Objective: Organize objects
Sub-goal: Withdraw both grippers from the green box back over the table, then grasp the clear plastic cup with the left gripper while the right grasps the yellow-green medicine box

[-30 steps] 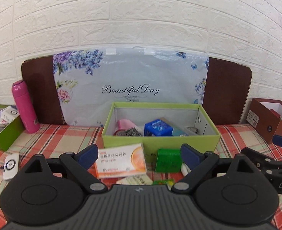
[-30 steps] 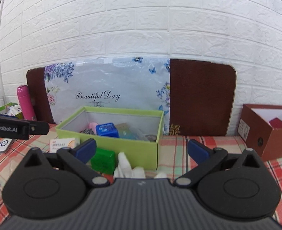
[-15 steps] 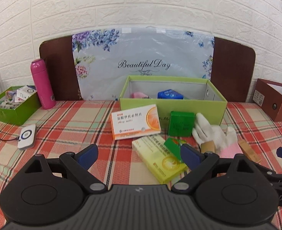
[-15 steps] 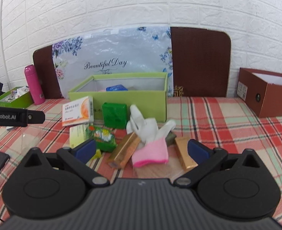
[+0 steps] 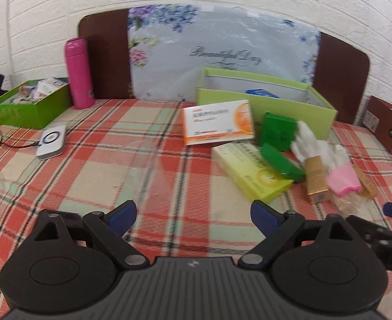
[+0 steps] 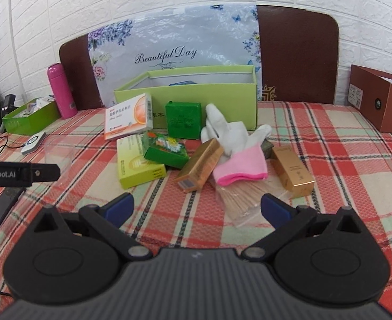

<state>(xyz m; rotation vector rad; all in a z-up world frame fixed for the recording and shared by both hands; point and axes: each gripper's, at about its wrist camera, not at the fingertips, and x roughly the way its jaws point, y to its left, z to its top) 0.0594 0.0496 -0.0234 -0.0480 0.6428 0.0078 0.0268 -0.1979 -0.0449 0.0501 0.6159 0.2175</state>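
Observation:
A light green open box stands at the back of the plaid table. In front of it lies a pile: an orange-and-white medicine box, a yellow-green box, a dark green square box, a green flowered packet, two gold boxes, a white-and-pink glove and a bag of thin sticks. My left gripper and right gripper both hang open and empty, short of the pile.
A pink bottle and a darker green box of small items stand at the back left. A white device with a cable lies left. A brown box sits right. A phone lies near left. A clear container stands mid-table.
Both grippers have pulled back and up from the light green box, so the whole pile now shows in front of them. The left view has also swung leftward.

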